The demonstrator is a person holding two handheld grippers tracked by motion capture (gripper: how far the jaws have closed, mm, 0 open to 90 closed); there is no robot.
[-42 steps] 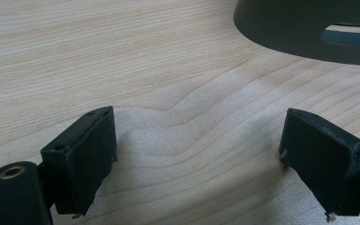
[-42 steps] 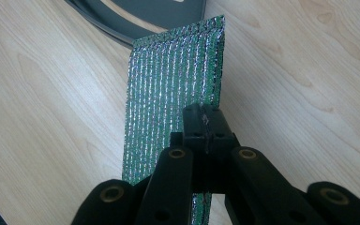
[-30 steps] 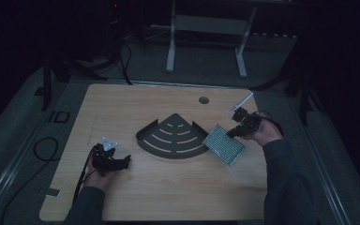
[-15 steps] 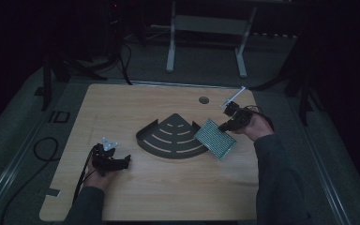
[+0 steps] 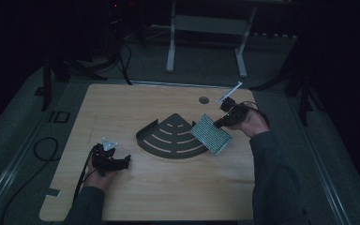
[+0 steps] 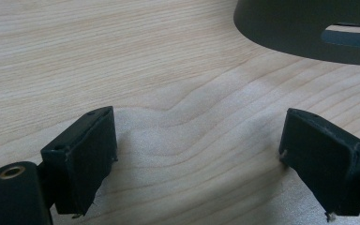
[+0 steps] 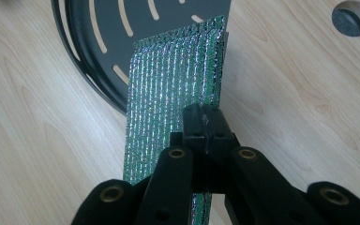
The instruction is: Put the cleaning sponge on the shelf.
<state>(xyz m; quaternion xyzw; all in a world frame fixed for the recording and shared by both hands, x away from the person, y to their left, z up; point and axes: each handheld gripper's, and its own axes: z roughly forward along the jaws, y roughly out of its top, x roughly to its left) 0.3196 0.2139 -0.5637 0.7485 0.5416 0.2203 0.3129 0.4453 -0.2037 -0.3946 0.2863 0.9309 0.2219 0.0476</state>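
I'm seeing the wooden table [image 5: 168,197] carrying the dark fan-shaped tray [image 5: 171,138]. My right gripper [image 5: 220,123] is clamping the green sparkly pouch [image 5: 211,134], holding it tilted over the tray's right edge. My left gripper [image 5: 117,161] is resting with jaws apart, empty.

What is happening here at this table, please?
A person works at a wooden table with a gripper in each hand. The right gripper is shut on the edge of a shiny green sponge and holds it lifted and tilted, beside the straight edge of a dark fan-shaped rack. The sponge is not in the rack yet. The left gripper is open, with nothing between its jaws, and sits low over the table on the other side of the rack.
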